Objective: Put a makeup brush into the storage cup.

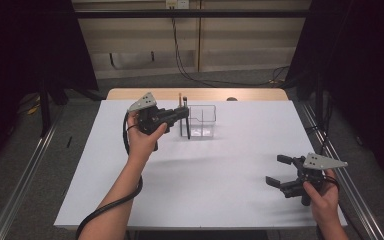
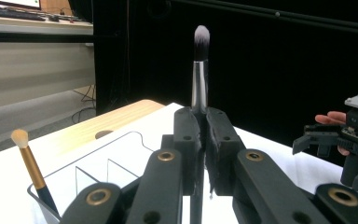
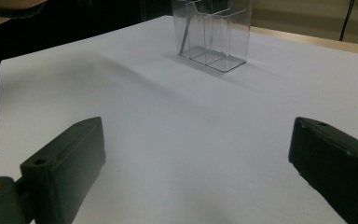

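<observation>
Jaws of the left gripper (image 2: 200, 140) clamp a makeup brush (image 2: 199, 70) (clear organizer (image 1: 202, 121) just beside).

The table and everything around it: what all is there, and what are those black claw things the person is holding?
Table: one, white top with a wooden far edge, centre.
Clear box: one, see-through with compartments, far middle of the table.
Brown brush: one, tan tip and brown handle, standing in the clear box.
Silver brush: one, silver handle with a dark, white-tipped head, upright, clamped in the left gripper.
Left gripper: one, black, shut on the silver brush beside the clear box.
Right gripper: one, black, open, near right of the table.
</observation>
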The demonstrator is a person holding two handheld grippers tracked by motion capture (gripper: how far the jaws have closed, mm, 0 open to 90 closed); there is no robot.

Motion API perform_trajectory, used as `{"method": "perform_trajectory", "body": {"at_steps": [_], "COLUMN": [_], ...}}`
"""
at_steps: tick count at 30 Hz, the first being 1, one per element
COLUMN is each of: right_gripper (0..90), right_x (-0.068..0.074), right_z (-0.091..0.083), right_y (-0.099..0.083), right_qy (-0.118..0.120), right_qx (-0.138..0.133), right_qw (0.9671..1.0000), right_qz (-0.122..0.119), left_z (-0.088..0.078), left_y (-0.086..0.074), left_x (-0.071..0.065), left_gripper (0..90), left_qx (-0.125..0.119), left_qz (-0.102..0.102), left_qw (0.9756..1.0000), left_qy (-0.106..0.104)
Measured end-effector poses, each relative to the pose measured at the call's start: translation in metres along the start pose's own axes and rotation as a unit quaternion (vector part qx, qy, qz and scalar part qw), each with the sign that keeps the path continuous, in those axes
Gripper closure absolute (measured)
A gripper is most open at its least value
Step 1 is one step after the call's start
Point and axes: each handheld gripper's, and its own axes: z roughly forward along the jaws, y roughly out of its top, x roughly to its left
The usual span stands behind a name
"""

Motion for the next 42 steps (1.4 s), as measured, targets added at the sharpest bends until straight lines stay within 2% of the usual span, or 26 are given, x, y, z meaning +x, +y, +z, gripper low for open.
{"method": "perform_trajectory", "body": {"at_steps": [11, 24, 37, 42], "right_gripper": [3.6, 3.6, 3.6, 3.6], "right_x": [0.001, 0.002, 0.003, 0.003], "right_z": [0.0, 0.001, 0.002, 0.001], "right_y": [0.0, 0.0, 0.0, 0.0], "right_qy": [0.003, 0.004, 0.004, 0.003], "right_qx": [0.001, 0.003, 0.007, 0.008], "right_qw": [1.0, 1.0, 0.9999, 0.9999], "right_qz": [-0.002, -0.004, -0.009, -0.01], "left_z": [0.003, 0.008, 0.017, 0.018], "left_y": [0.005, 0.018, 0.027, 0.03], "left_x": [0.008, 0.017, 0.022, 0.025], "left_gripper": [83.9, 83.9, 83.9, 83.9], "left_qx": [-0.002, -0.005, -0.005, -0.01], "left_qz": [-0.002, 0.007, 0.016, 0.013], "left_qw": [1.0, 0.9997, 0.9995, 0.9995], "left_qy": [0.008, 0.021, 0.026, 0.028]}}
